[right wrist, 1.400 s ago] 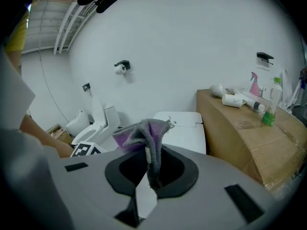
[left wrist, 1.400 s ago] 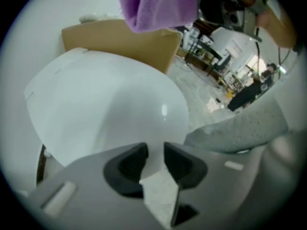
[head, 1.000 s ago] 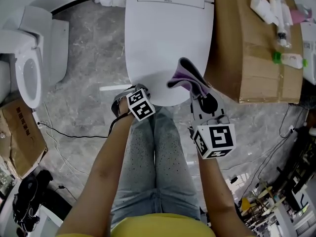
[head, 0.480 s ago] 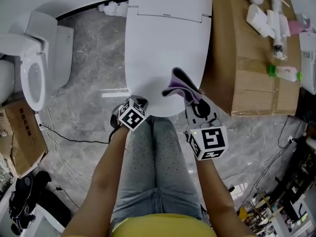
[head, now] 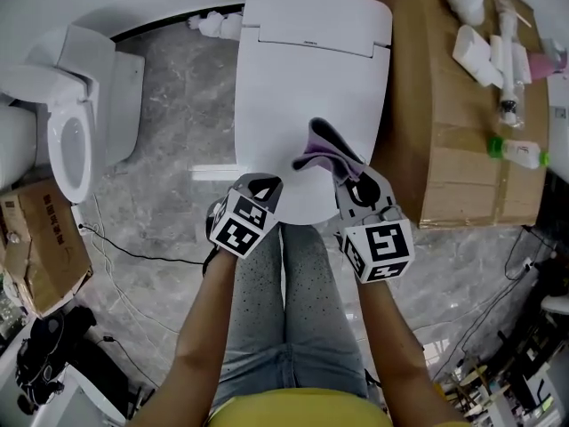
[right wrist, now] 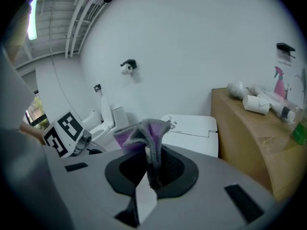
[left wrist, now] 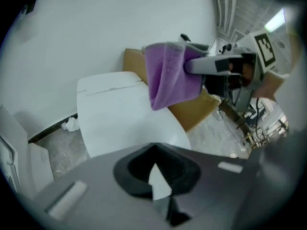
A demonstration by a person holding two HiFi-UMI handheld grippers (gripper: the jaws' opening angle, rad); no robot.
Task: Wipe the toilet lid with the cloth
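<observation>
Head view looks steeply down on a closed white toilet lid (head: 307,87), with our knees just below its front edge. Our right claw (head: 356,183) reaches over the lid's front right part and pinches a purple cloth (head: 322,148), which stands up bunched and folded from the tips. Our left claw (head: 264,185) sits at the lid's front left edge, just beside the right one but apart from the cloth.

Seen from the right gripper view, the right claw (right wrist: 146,169) is closed on the cloth (right wrist: 144,133), grey-purple folds spilling over both sides of the pinch, with the lid (right wrist: 192,133) behind.

From the left gripper view, the left claw (left wrist: 156,174) is pressed together with nothing between its tips. Beyond it lies the lid (left wrist: 120,119), and the cloth (left wrist: 168,78) hangs from the other claw over the lid's far side. We cannot tell whether its lowest fold touches the lid.

To the right of the toilet stands a cardboard worktop (head: 453,123) carrying bottles and tubes. A second toilet (head: 67,140) with its seat open stands well apart on the left, on the grey marbled floor (head: 169,123).
</observation>
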